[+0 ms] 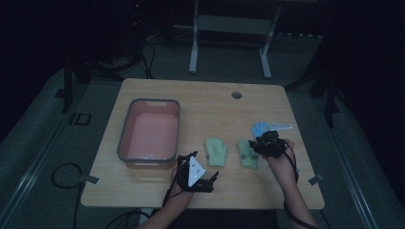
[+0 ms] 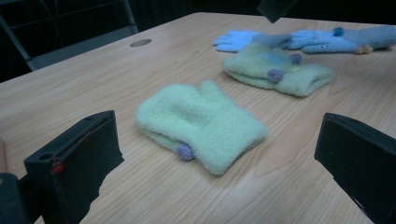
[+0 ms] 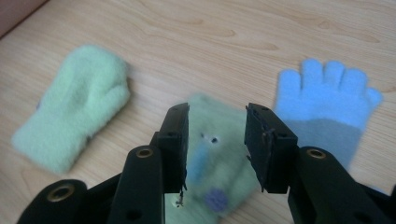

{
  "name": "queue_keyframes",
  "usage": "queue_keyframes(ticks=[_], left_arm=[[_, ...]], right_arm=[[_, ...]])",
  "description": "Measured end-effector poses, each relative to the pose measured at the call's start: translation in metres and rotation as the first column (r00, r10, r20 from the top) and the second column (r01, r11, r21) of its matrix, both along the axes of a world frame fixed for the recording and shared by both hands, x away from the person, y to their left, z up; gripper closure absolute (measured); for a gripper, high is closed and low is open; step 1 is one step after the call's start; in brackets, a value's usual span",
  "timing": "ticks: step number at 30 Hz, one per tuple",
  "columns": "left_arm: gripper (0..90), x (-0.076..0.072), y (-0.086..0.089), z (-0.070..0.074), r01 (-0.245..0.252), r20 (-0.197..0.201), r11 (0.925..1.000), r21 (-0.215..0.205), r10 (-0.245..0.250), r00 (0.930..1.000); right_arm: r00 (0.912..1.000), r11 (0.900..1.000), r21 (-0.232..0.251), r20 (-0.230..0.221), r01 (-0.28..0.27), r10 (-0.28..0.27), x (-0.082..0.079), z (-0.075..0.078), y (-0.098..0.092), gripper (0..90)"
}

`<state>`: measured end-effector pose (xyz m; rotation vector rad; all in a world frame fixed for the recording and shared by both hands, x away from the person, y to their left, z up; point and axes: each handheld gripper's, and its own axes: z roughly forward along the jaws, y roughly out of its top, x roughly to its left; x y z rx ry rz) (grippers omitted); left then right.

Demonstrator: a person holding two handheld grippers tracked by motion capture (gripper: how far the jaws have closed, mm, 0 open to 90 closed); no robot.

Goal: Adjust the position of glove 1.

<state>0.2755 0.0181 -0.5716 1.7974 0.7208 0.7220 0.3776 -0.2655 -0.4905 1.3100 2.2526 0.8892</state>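
the room around my desk (image 1: 200,98) is very dim; the glove (image 3: 212,163) under my right tongs (image 3: 217,140) looks blurred.

My high view looks forward and down on the whole worktop (image 1: 200,95) from the person's side, well back. My left gripper view sits low near the surface, looking across it between wide-set jaws at the plain green mitten (image 2: 201,126) close by. My right gripper view looks steeply down, close over the second green mitten (image 3: 212,158). All three share both mittens and the blue glove (image 3: 327,107).
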Motion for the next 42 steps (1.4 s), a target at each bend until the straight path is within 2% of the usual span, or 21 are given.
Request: queue_keyframes(ticks=[1, 4, 5, 6, 7, 11, 12, 16, 18, 19, 21, 22, 23, 24, 26, 31, 32, 34, 38, 39, 42], left_arm=[[0.2, 0.000, 0.000, 0.000, -0.001, 0.001, 1.0000, 0.001, 0.001, 1.0000], [0.2, 0.000, 0.000, 0.000, -0.001, 0.002, 1.0000, 0.002, 0.001, 1.0000], [0.2, 0.000, -0.001, 0.000, -0.003, 0.000, 1.0000, 0.005, 0.003, 1.0000], [0.2, 0.000, -0.001, 0.000, -0.003, 0.000, 1.0000, 0.005, 0.003, 1.0000], [0.2, 0.000, -0.001, 0.000, -0.004, 0.000, 1.0000, 0.006, 0.004, 1.0000], [0.3, 0.000, -0.001, 0.000, -0.009, 0.003, 0.9999, 0.009, 0.009, 1.0000], [0.2, 0.000, -0.001, 0.000, -0.009, 0.004, 0.9999, 0.006, 0.009, 1.0000], [0.3, 0.000, -0.001, 0.000, -0.009, 0.003, 0.9999, 0.007, 0.009, 1.0000], [0.2, -0.001, -0.001, 0.000, -0.008, 0.005, 0.9999, 0.008, 0.008, 1.0000], [0.2, -0.001, -0.001, 0.000, -0.008, 0.005, 0.9999, 0.008, 0.008, 1.0000], [0.3, -0.001, -0.001, 0.000, -0.008, 0.004, 0.9999, 0.007, 0.008, 1.0000], [0.2, -0.001, -0.001, 0.000, -0.008, 0.004, 0.9999, 0.007, 0.008, 1.0000], [0.2, -0.001, -0.001, 0.000, -0.008, 0.004, 0.9999, 0.007, 0.008, 1.0000], [0.2, -0.001, -0.001, 0.000, -0.007, 0.004, 0.9999, 0.007, 0.007, 1.0000], [0.3, -0.001, -0.001, 0.000, -0.006, 0.005, 0.9999, 0.009, 0.006, 1.0000], [0.2, -0.001, -0.001, 0.000, -0.005, 0.006, 0.9999, 0.010, 0.005, 1.0000], [0.3, -0.001, -0.001, 0.000, -0.005, 0.005, 1.0000, 0.007, 0.005, 1.0000], [0.3, 0.000, -0.001, 0.000, -0.007, 0.003, 1.0000, 0.006, 0.007, 1.0000], [0.3, 0.000, -0.001, 0.000, -0.007, 0.003, 1.0000, 0.006, 0.007, 1.0000], [0.3, 0.000, -0.001, 0.000, -0.008, 0.002, 1.0000, 0.006, 0.008, 1.0000], [0.3, 0.000, -0.001, 0.000, -0.007, 0.004, 1.0000, 0.004, 0.007, 1.0000]], right_arm=[[0.9992, 0.999, -0.012, 0.007, -0.039, 0.039, 0.000, 0.001, -0.006, 61.7], [0.9974, 0.997, -0.004, 0.000, -0.072, 0.072, 0.000, 0.002, -0.012, 63.3], [0.9923, 0.992, 0.005, 0.001, -0.124, 0.124, 0.000, 0.002, -0.017, 63.9], [0.9899, 0.990, 0.000, 0.007, -0.141, 0.141, -0.001, 0.002, -0.020, 64.3], [0.9899, 0.990, 0.000, 0.007, -0.141, 0.141, -0.001, 0.002, -0.020, 64.3], [0.9808, 0.981, -0.003, 0.030, -0.192, 0.192, -0.004, 0.000, -0.027, 66.5], [0.9800, 0.980, -0.001, 0.020, -0.198, 0.198, -0.004, -0.004, -0.028, 67.4], [0.9819, 0.982, 0.011, 0.008, -0.189, 0.189, -0.003, -0.013, -0.025, 67.8], [0.9827, 0.983, 0.012, 0.010, -0.185, 0.185, -0.002, -0.023, -0.019, 64.7], [0.9827, 0.983, 0.012, 0.010, -0.185, 0.185, -0.002, -0.023, -0.019, 64.7], [0.9862, 0.986, -0.008, 0.001, -0.166, 0.166, 0.000, -0.034, -0.014, 63.6], [0.9862, 0.986, -0.008, 0.001, -0.166, 0.166, 0.000, -0.034, -0.014, 63.6], [0.9872, 0.987, -0.024, -0.005, -0.159, 0.159, 0.001, -0.038, -0.014, 63.6], [0.9886, 0.988, -0.037, -0.035, -0.148, 0.147, 0.002, -0.047, -0.013, 62.7], [0.9905, 0.991, -0.019, -0.042, -0.132, 0.131, 0.001, -0.053, -0.015, 64.5], [0.9919, 0.992, -0.011, -0.027, -0.125, 0.124, -0.002, -0.056, -0.016, 68.9], [0.9916, 0.992, 0.004, -0.033, -0.125, 0.125, -0.001, -0.057, -0.016, 76.4], [0.9915, 0.992, 0.003, -0.041, -0.123, 0.123, -0.002, -0.056, -0.013, 80.5], [0.9930, 0.994, -0.012, -0.044, -0.110, 0.110, -0.003, -0.055, -0.009, 82.8], [0.9945, 0.996, 0.005, -0.057, -0.087, 0.088, -0.003, -0.053, -0.009, 83.8], [0.9956, 0.997, 0.006, -0.053, -0.077, 0.077, -0.004, -0.050, -0.007, 84.3]])
